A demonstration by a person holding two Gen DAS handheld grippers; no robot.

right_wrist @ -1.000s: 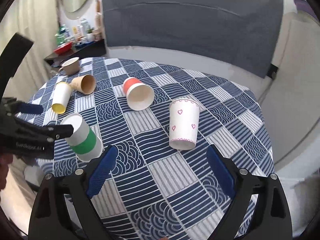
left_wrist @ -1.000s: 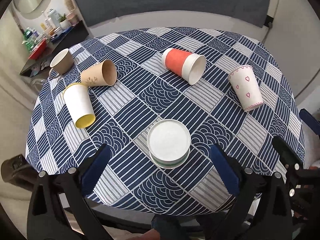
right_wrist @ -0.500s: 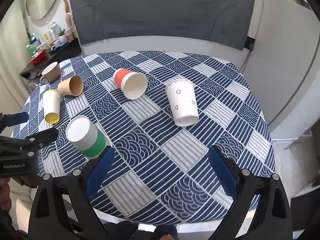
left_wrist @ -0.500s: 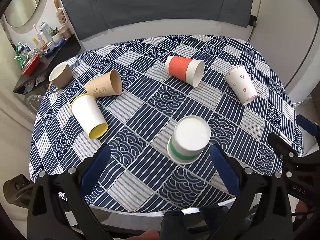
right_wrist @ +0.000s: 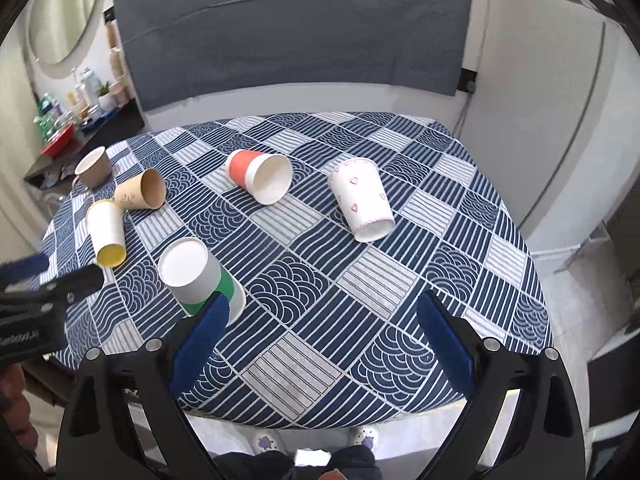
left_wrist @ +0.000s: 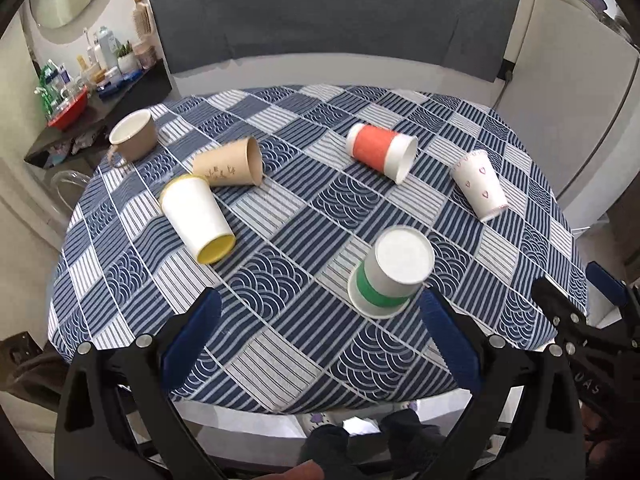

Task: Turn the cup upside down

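A white cup with a green band point(left_wrist: 390, 276) stands upside down near the table's front edge; it also shows in the right wrist view point(right_wrist: 198, 278). My left gripper point(left_wrist: 320, 336) is open and empty, held back over the front edge, just below and left of that cup. My right gripper point(right_wrist: 320, 340) is open and empty, to the right of the cup. A heart-print cup point(right_wrist: 362, 202), a red-and-white cup point(right_wrist: 260, 176), a white cup with yellow inside point(left_wrist: 198, 218) and a brown paper cup point(left_wrist: 230, 164) lie on their sides.
A round table with a blue patterned cloth point(left_wrist: 288, 216) holds everything. A brown mug point(left_wrist: 132, 140) stands upright at the far left. A cluttered shelf point(left_wrist: 80, 96) lies beyond the left edge. A grey headboard point(right_wrist: 296, 36) and a white wall stand behind.
Both grippers have pulled back and up from the table. The green-band cup stays upside down where it was, now farther ahead of the fingers.
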